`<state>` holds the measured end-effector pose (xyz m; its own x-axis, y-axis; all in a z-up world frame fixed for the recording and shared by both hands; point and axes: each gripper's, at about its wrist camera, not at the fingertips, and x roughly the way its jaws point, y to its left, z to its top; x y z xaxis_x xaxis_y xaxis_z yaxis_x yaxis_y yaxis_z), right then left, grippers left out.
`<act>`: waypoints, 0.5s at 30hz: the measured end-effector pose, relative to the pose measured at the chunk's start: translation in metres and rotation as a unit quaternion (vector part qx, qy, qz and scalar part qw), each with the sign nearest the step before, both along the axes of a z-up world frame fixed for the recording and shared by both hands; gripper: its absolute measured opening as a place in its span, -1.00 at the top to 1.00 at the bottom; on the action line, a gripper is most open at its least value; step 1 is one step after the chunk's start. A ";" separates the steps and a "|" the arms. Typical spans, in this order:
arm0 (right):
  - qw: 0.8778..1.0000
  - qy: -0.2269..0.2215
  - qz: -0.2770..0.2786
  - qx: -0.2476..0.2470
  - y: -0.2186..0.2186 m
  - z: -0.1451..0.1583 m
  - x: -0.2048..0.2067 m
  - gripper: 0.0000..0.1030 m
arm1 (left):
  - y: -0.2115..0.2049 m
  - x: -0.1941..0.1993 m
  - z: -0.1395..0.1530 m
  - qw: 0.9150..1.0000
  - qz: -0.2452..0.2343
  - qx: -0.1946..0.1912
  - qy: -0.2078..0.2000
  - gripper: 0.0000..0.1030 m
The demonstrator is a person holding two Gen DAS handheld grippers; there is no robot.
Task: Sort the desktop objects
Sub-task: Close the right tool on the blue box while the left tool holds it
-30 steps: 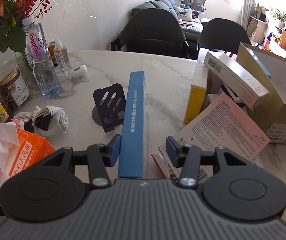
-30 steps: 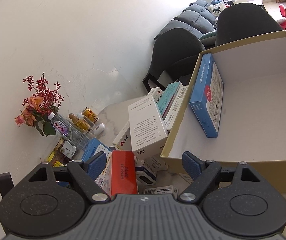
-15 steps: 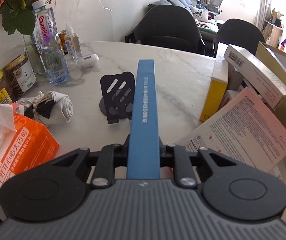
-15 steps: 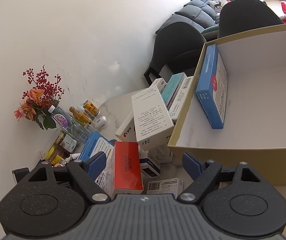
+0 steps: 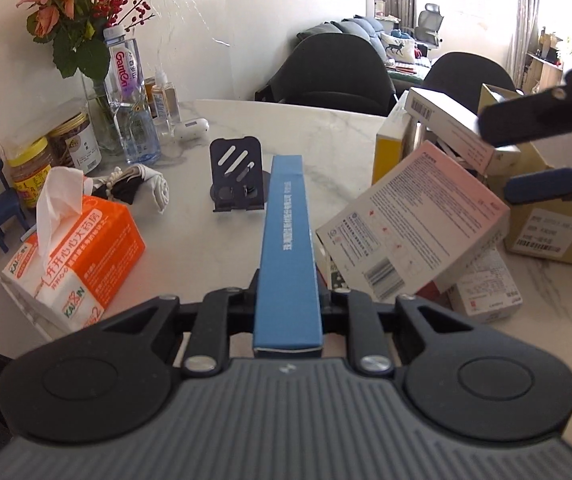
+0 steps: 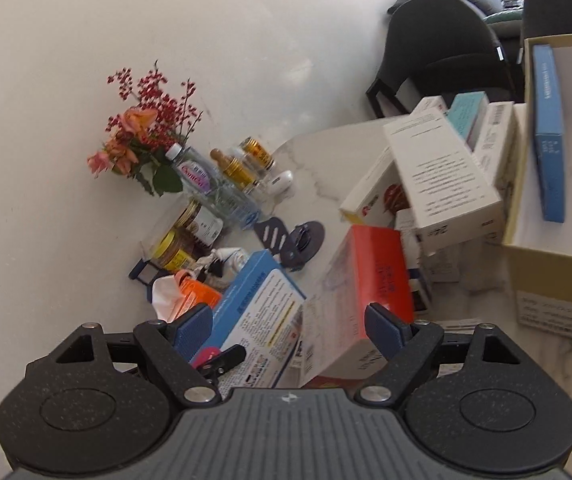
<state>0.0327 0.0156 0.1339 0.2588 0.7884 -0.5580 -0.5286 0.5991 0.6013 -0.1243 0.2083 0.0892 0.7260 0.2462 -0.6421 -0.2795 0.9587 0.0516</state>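
Observation:
My left gripper (image 5: 288, 298) is shut on the near end of a long blue box (image 5: 288, 224), which points away over the marble table (image 5: 318, 132). The right wrist view shows that same blue box (image 6: 253, 300) at the lower left. My right gripper (image 6: 288, 328) is open; a red-and-white box (image 6: 366, 284) shows between its fingers, and I cannot tell if they touch it. From the left wrist view the right gripper (image 5: 542, 156) hovers open over the box pile beside the cardboard box (image 5: 558, 240). Another blue box (image 6: 548, 132) leans inside the cardboard box (image 6: 522, 216).
A pink-and-white box (image 5: 418, 220), a yellow box (image 5: 390, 156) and several white boxes pile up on the right. An orange tissue pack (image 5: 85, 248), a black phone stand (image 5: 237, 176), jars (image 5: 29, 172), a water bottle (image 5: 129, 92) and flowers line the left wall. Dark chairs stand behind.
My left gripper went from open around the blue box to shut on it and raised it. The right gripper swung down and left over the pile, bringing the red-and-white box between its fingers.

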 end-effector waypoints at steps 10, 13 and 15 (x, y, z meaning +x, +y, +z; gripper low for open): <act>0.991 0.039 0.113 -0.066 0.102 -0.016 -0.022 -0.66 | -0.012 -0.036 -0.017 1.000 0.007 -0.018 0.012 0.64; 0.987 0.042 0.134 -0.083 0.113 -0.023 -0.032 -0.66 | -0.017 -0.041 -0.019 1.000 0.002 -0.020 0.012 0.64; 0.985 0.053 0.139 -0.091 0.113 -0.031 -0.035 -0.61 | -0.017 -0.043 -0.019 1.000 0.000 -0.025 0.010 0.63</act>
